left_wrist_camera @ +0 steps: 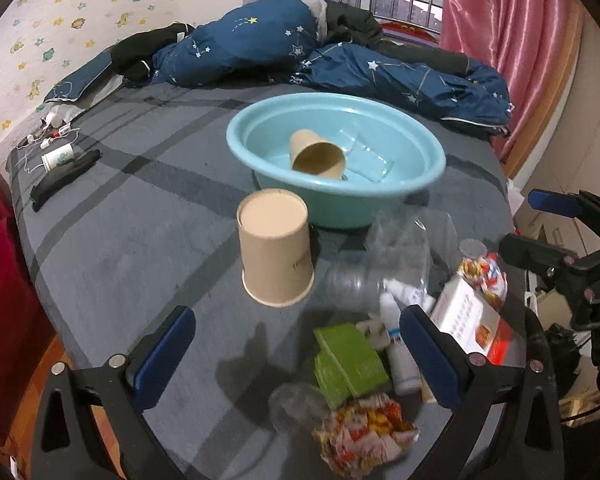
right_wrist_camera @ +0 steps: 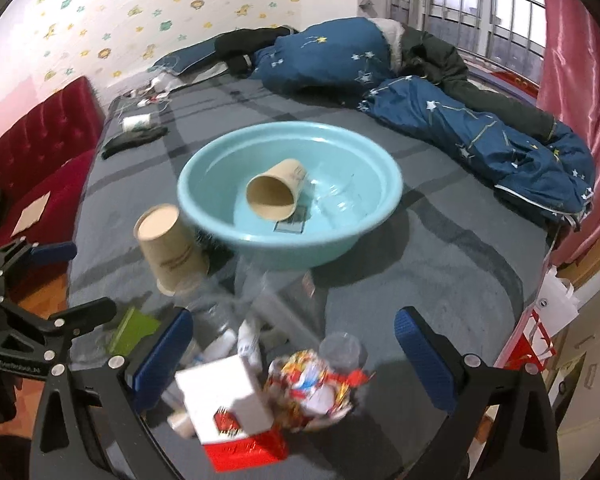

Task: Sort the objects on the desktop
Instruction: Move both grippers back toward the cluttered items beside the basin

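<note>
A tan paper cup (left_wrist_camera: 318, 156) lies tipped inside the round light-blue plastic basin (left_wrist_camera: 420, 142) on the bed, apparently sorted already; a second, upturned one (left_wrist_camera: 274, 252) waits beside it. Both the left hand-held gripper (left_wrist_camera: 298, 354) and right hand-held gripper (right_wrist_camera: 294, 354) gape empty over blurred clutter, clear plastics hard to identify

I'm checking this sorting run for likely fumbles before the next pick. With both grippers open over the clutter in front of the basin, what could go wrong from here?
1. The upside-down paper cup stands on soft bedding close to the basin; a brush from the left gripper could topple it.
2. The green box, dropper bottle and snack wrapper lie crowded together, so closing may catch two things.
3. The right gripper faces clear plastic that is hard to see.
</note>
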Tool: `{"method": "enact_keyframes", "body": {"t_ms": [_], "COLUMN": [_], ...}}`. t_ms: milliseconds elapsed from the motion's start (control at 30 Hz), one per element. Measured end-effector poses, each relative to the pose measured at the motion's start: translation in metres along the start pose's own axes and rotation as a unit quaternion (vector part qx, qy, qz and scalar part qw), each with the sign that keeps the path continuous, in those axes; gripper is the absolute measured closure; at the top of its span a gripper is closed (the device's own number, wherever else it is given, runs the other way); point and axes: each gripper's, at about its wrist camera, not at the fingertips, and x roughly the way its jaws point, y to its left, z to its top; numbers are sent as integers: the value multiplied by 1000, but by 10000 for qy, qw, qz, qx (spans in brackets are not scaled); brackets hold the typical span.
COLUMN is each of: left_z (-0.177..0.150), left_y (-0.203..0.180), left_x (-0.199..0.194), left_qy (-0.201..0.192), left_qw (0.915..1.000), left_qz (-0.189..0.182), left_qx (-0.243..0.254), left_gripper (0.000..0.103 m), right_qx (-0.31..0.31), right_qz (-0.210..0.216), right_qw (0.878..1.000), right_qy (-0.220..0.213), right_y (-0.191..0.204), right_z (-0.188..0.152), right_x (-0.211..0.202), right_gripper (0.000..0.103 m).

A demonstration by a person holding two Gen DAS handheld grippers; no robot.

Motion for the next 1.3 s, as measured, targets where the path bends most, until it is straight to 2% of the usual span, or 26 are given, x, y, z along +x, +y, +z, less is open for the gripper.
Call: {"method": "enact_keyframes", "body": {"t_ms": [600, 800, 1167, 1300], "left_z": [-47, -68, -90, -93], "left_y": [-23, -31, -28, -29], "left_x": [-1, 13, 38, 40], "left_qy": [549, 1004, 1424, 1422], "left_qw": [9973, 9929, 9877, 9876], "left_qz": [-449, -534, -638, -667], "left_qx": [206, 345, 48, 7], "left_gripper": [0, 0, 0, 0], "right_qx": [-398, -441, -688, -636], "right_qz": [482, 527, 528, 521], "right_qw": [9976, 9966, 9925, 9927], "right_qy": [298, 462, 862, 879], "right_y": [36, 39, 48, 47], "right_z": [-45, -58, -84, -86], "right_x": [4, 13, 41, 45], "right_gripper": [0, 1, 4, 4]}}
